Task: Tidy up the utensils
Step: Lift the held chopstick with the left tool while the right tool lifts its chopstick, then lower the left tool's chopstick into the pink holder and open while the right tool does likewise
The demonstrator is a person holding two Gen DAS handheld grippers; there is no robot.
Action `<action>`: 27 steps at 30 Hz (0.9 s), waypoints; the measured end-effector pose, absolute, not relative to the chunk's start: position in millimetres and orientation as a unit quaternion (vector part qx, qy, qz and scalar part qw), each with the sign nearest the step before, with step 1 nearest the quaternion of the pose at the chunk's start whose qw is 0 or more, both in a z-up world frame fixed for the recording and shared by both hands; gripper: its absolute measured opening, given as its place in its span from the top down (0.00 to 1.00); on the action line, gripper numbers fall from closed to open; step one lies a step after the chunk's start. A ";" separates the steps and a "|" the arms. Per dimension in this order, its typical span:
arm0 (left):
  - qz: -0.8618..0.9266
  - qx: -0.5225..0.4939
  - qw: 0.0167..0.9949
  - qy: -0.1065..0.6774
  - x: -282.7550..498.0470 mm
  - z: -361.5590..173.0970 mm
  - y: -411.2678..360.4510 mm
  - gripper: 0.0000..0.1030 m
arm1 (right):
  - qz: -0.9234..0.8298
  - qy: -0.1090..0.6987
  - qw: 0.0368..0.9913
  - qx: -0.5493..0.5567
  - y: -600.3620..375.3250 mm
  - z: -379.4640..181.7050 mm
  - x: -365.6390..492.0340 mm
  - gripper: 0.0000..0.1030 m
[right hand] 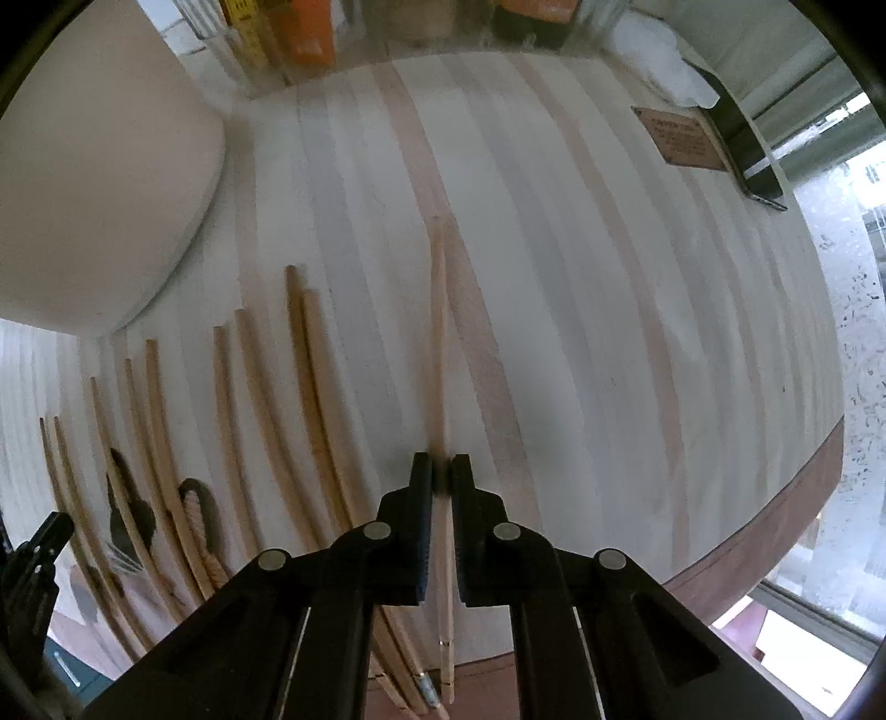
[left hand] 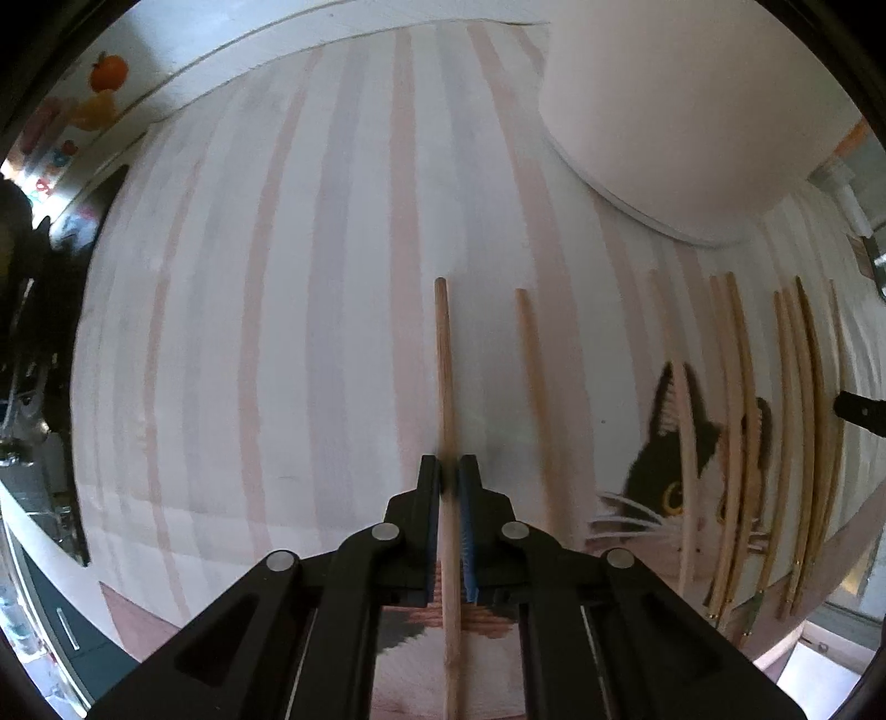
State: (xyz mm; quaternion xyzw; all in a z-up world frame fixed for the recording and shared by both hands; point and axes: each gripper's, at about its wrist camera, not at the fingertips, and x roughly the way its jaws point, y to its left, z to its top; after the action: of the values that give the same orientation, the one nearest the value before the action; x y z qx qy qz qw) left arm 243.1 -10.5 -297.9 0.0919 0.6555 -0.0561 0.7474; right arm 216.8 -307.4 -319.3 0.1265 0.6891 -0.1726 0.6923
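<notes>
In the left wrist view my left gripper (left hand: 449, 471) is shut on a wooden chopstick (left hand: 444, 376) that points straight ahead over the striped cloth (left hand: 277, 332). A second loose chopstick (left hand: 532, 376) lies just right of it, and a row of several chopsticks (left hand: 736, 421) lies further right across a cat print. In the right wrist view my right gripper (right hand: 442, 468) is shut on a pale chopstick (right hand: 439, 332), low over the cloth. The row of several chopsticks (right hand: 238, 421) lies to its left. The left gripper's tip (right hand: 39, 548) shows at the far left edge.
A large pale pink bowl (left hand: 692, 111) stands at the back, also in the right wrist view (right hand: 94, 166). Boxes and jars (right hand: 310, 27) line the far edge. A brown label (right hand: 681, 138) and a black holder (right hand: 747, 149) sit far right. The table edge (right hand: 775, 554) curves on the right.
</notes>
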 end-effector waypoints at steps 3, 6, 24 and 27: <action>-0.041 0.098 0.760 0.641 241.5 -283.4 -0.3 0.96 | -0.173 0.672 0.708 0.128 -299.4 -303.6 211.5 0.93; -0.028 0.102 0.774 0.624 240.4 -265.6 4.9 0.96 | -0.169 0.656 0.725 0.123 -295.2 -280.5 214.6 0.93; 0.021 0.030 0.847 0.531 234.7 -141.6 17.4 0.96 | -0.106 0.569 0.797 0.169 -295.9 -176.0 200.7 0.93; 0.012 0.010 0.856 0.516 239.0 -119.8 22.6 0.96 | -0.096 0.545 0.814 0.176 -296.6 -154.3 204.1 0.94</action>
State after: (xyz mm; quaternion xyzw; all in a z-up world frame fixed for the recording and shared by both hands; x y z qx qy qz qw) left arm 239.0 22.6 -119.8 0.0096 0.5159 0.0123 0.8565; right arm 204.1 -296.6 -154.3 0.1763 0.5450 -0.0957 0.8141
